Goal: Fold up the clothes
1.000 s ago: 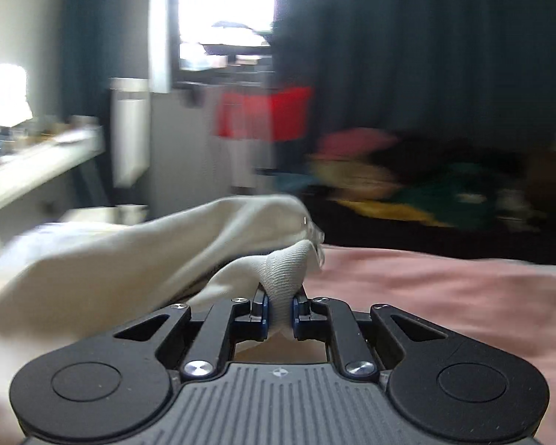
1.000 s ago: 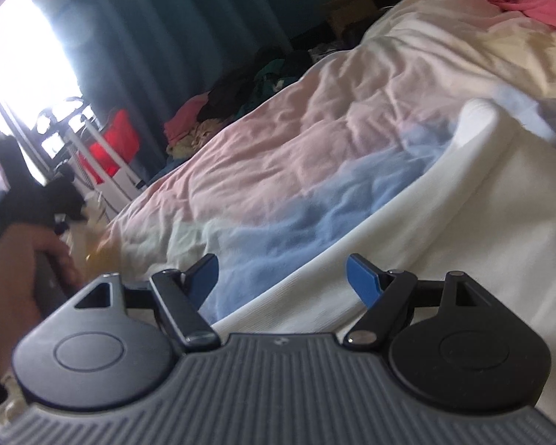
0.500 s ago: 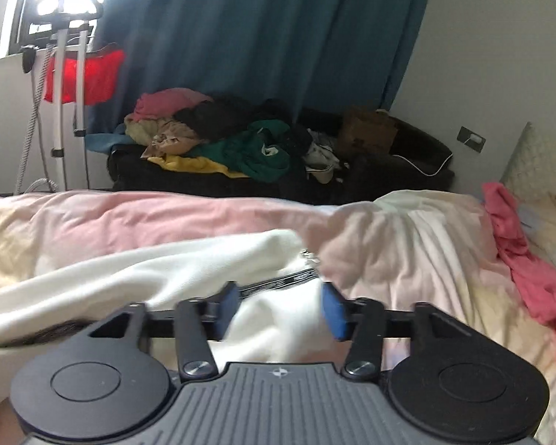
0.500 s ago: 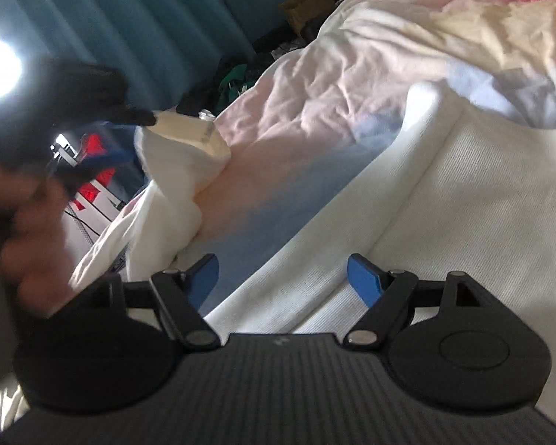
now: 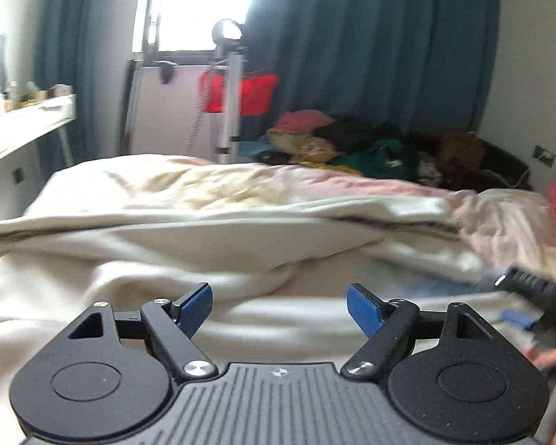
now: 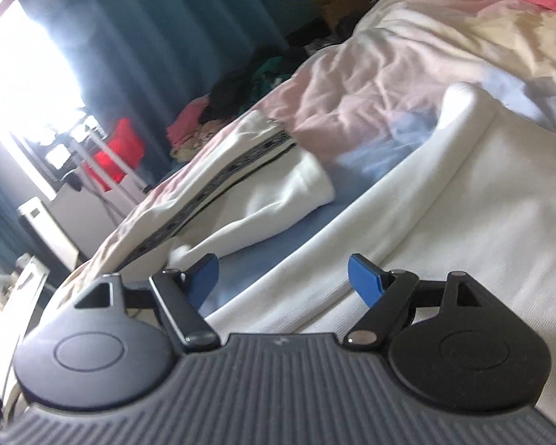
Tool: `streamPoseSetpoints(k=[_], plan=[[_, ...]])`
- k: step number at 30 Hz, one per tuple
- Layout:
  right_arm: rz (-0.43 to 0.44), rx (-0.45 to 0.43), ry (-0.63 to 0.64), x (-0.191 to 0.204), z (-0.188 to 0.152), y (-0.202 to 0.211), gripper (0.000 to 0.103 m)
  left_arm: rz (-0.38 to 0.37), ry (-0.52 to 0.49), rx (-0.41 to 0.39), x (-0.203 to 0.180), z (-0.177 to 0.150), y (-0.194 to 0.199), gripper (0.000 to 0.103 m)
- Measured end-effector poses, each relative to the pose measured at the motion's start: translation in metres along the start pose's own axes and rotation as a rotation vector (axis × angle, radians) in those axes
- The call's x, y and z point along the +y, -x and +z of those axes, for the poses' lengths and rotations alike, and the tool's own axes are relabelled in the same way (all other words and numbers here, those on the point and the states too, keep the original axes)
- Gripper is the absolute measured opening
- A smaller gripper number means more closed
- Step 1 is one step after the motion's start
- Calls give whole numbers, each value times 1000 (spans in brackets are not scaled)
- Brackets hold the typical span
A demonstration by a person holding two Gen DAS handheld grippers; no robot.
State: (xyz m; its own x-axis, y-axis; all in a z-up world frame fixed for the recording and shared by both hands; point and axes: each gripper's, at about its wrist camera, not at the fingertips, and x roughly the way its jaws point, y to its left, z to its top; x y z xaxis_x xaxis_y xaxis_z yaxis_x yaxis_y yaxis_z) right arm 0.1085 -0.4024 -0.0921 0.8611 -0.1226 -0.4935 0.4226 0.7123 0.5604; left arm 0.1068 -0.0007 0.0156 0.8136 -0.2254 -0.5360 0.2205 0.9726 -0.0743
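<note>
The left gripper point(image 5: 280, 306) has its jaws opening with nothing between them, the white garment point(image 5: 211, 237) lying just ahead on the bed point(image 5: 507, 218), probably so the sleeve point(image 6: 278, 189) settles folded. The right gripper point(image 6: 281, 278) waits, jaws apart, above the cloth.

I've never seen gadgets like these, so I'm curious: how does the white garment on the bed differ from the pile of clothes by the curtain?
The white garment is a single piece spread out along the bed; the pile of clothes is many pieces heaped together beyond the bed. The garment is white with a dark patterned stripe; the pile mixes pink, green, yellow and black. The garment lies close to the grippers; the pile sits far off by the curtain. Neither is neatly folded.
</note>
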Motion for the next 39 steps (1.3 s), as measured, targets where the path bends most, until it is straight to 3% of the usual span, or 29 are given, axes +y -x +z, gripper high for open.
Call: streamPoseSetpoints(k=[5, 10, 14, 17, 19, 22, 24, 25, 26, 27, 29, 34, 36, 39], plan=[[77, 44, -22, 6, 1, 14, 79, 86, -88, -40, 35, -15, 1, 81], [149, 133, -177, -7, 3, 3, 79, 151, -171, -71, 51, -17, -24, 81], [158, 147, -243, -14, 20, -36, 74, 232, -131, -114, 59, -20, -51, 81], [128, 138, -308, -21, 37, -73, 70, 237, -60, -72, 73, -23, -72, 81], [67, 115, -320, -23, 48, -95, 71, 231, -69, -43, 76, -26, -84, 78], [-45, 126, -304, -21, 62, -126, 66, 250, -66, -38, 79, -27, -94, 67], [-114, 123, -280, -16, 76, -138, 41, 279, 8, -64, 88, -23, -93, 53], [-142, 120, -268, -13, 84, -143, 23, 277, 53, -76, 95, -20, -92, 47], [-152, 114, -255, -9, 94, -145, 14, 269, 91, -87, 102, -18, -90, 32], [-154, 102, -228, -1, 107, -147, 12, 258, 117, -94, 108, -15, -90, 17], [-129, 41, -175, 19, 138, -140, 11, 228, 178, -107, 120, -10, -87, 8], [-8, -176, -90, 54, 210, -94, 10, 149, 333, -124, 142, -4, -65, 6], [-16, -234, -43, 41, 215, -76, 10, 131, 331, -129, 142, -4, -57, 6], [-113, -209, -20, -10, 190, -72, 10, 105, 292, -97, 134, -7, -49, 6]])
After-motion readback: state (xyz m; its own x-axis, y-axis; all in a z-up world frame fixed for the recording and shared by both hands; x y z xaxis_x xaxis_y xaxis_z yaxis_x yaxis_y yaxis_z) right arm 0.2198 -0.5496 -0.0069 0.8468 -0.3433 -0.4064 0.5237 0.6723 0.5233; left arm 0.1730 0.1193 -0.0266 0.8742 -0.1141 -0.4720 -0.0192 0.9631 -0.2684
